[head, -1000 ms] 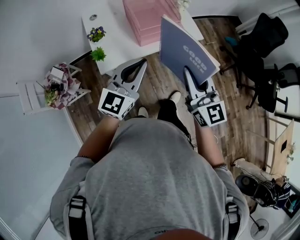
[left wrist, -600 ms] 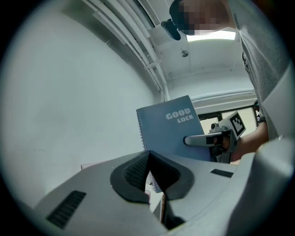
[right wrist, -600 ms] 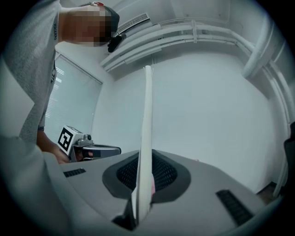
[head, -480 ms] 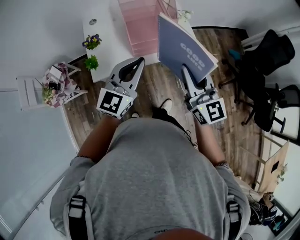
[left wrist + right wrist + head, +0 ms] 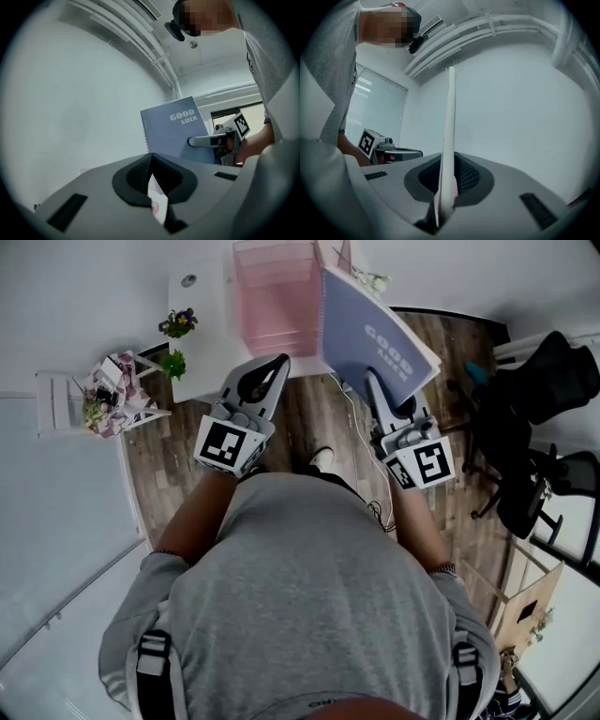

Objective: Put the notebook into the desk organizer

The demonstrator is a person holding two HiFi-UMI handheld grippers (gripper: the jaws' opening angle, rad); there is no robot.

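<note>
1. Head view: the pink desk organizer (image 5: 277,296) is seen standing on a white desk (image 5: 208,352).
2. The notebook (image 5: 375,338) is held upright just right of the desk organizer, not yet inside.
3. The right gripper (image 5: 368,381) is clamped on the notebook's lower edge. The left gripper (image 5: 280,362) is closed on nothing, near the organizer's front.
4. Step judged: approach. Next, the notebook must be aligned with a slot, lowered in and released.

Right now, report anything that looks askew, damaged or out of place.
Nothing stands out. The notebook stands on edge, clamped at its lower edge by the right hand-held gripper, beside the pink desk organizer and not yet in it. The left hand-held gripper is shut and empty.
</note>
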